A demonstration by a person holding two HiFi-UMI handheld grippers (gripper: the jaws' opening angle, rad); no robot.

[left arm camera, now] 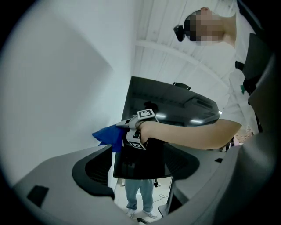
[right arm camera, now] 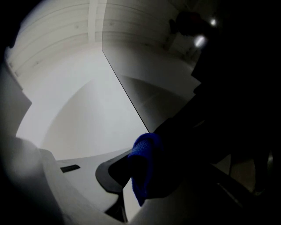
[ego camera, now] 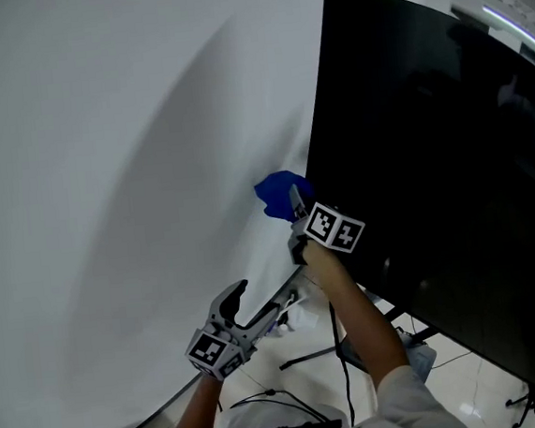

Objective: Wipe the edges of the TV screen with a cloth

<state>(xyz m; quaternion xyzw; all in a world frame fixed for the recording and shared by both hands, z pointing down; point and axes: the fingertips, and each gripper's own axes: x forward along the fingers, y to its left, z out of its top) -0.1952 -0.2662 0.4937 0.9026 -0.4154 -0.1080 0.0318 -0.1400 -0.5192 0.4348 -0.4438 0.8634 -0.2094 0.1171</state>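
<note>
A large black TV screen (ego camera: 442, 173) stands on a stand, tilted in the head view, with a white wall behind it. My right gripper (ego camera: 293, 204) is shut on a blue cloth (ego camera: 279, 194) that rests against the screen's left edge, about halfway up. The right gripper view shows the blue cloth (right arm camera: 142, 169) bunched between the jaws, next to the dark edge of the TV (right arm camera: 127, 96). My left gripper (ego camera: 236, 296) hangs lower and to the left, open and holding nothing. From the left gripper view, the blue cloth (left arm camera: 109, 135) and the TV (left arm camera: 171, 110) lie ahead.
The TV stand's black legs (ego camera: 328, 351) and cables (ego camera: 267, 401) spread over the pale tiled floor below. A white wall (ego camera: 113, 176) fills the left. A person's reflection in jeans (left arm camera: 139, 193) shows in the screen's lower part.
</note>
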